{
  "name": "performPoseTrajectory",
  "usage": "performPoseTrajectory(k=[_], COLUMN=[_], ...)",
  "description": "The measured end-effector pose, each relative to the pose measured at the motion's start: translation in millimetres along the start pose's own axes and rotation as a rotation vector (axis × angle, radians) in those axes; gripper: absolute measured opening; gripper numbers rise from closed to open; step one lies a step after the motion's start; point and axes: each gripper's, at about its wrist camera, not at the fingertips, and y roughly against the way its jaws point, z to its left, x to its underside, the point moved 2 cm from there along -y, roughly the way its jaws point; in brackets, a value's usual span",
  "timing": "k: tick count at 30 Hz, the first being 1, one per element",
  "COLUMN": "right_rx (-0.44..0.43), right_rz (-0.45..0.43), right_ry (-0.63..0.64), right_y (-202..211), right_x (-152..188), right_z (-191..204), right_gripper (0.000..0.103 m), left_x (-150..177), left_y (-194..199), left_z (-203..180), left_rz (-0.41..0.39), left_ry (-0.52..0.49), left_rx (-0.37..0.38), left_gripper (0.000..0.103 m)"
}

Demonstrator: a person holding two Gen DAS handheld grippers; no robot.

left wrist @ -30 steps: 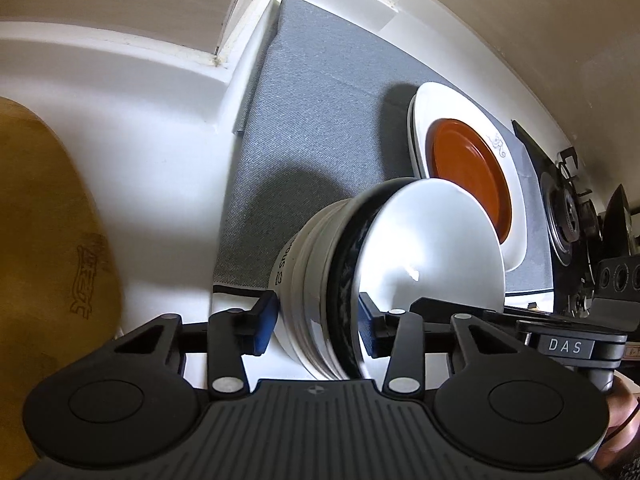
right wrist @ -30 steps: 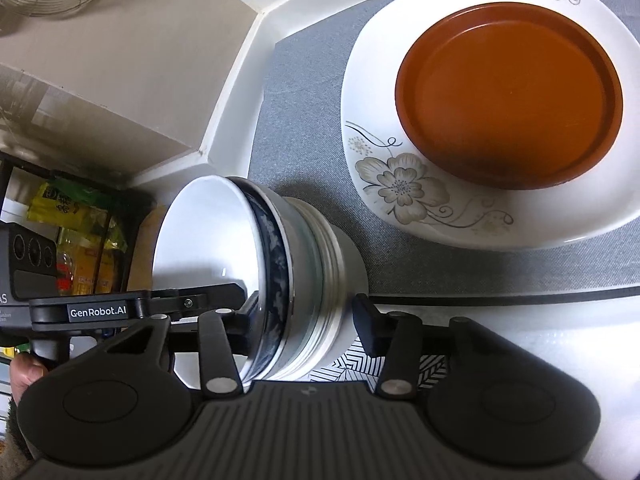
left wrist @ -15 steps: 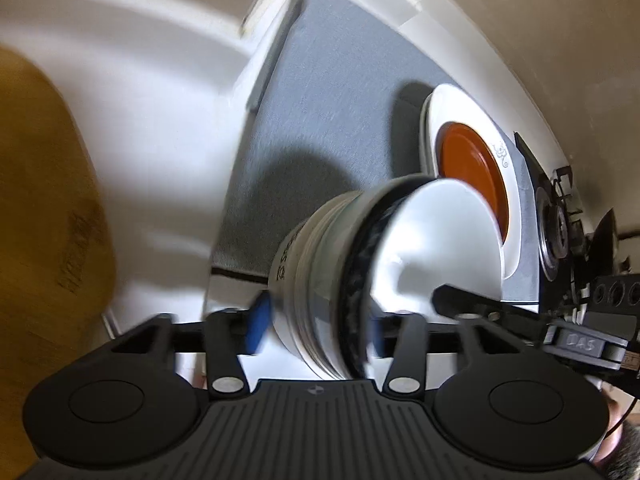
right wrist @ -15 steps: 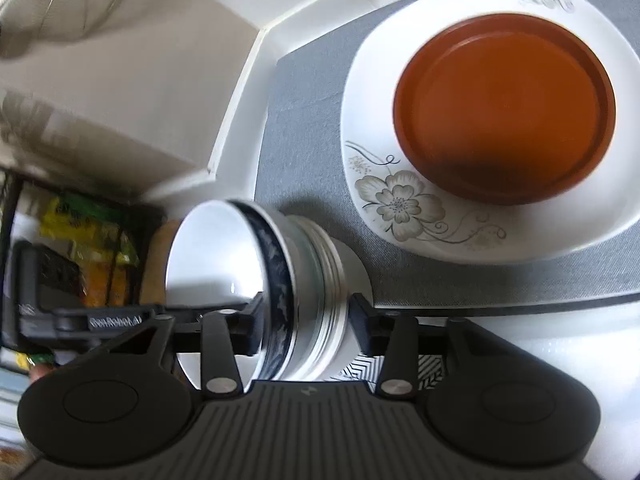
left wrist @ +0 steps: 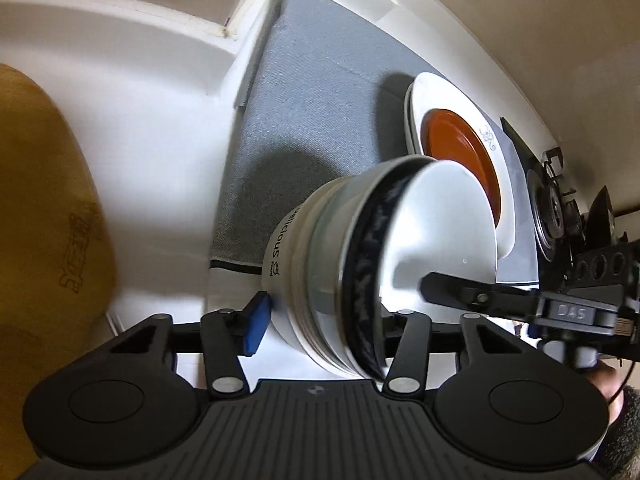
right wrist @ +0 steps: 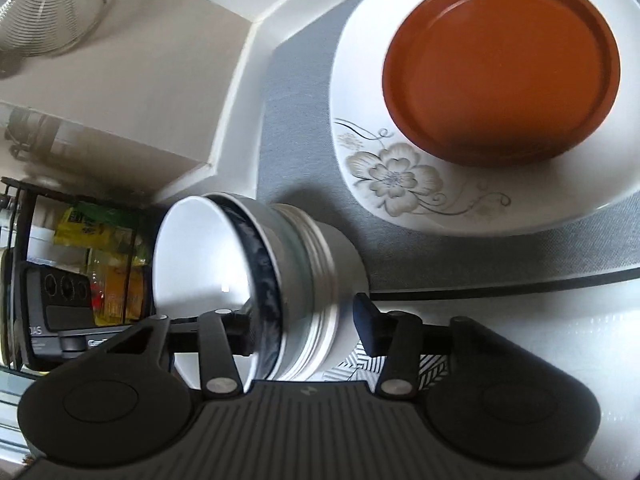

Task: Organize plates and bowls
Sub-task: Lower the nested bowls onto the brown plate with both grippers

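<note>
- Brown plate [right wrist: 500, 60] already nested on floral plate [right wrist: 440, 184], on grey mat [left wrist: 320, 120].
- Bowl stack [left wrist: 380, 272] between both tongs, unplaced: left gripper [left wrist: 320, 332], right gripper [right wrist: 304, 328] closing around it.

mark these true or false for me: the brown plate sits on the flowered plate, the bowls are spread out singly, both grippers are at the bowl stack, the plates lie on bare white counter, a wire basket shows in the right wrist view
1. The brown plate sits on the flowered plate. True.
2. The bowls are spread out singly. False: they are nested in one bowl stack.
3. Both grippers are at the stack. True: the left gripper and the right gripper each straddle it from opposite sides, jaws closing with the stack between them.
4. The plates lie on bare white counter. False: they rest on a grey mat.
5. A wire basket shows in the right wrist view. True, at the upper left.
</note>
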Motion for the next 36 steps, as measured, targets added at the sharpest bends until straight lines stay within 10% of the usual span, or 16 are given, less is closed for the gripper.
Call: performPoseTrajectory(k=[36], right_rx=[-0.007], right_rz=[-0.139], right_ry=[0.049], right_y=[61.3], right_x=[-42.2], right_z=[38.6], right_gripper=[0.044], left_x=[-44.4], left_y=[29.9], left_z=[-76.6], left_rz=[-0.067], left_ry=[-0.114], left_rx=[-0.093], left_gripper=[0.048])
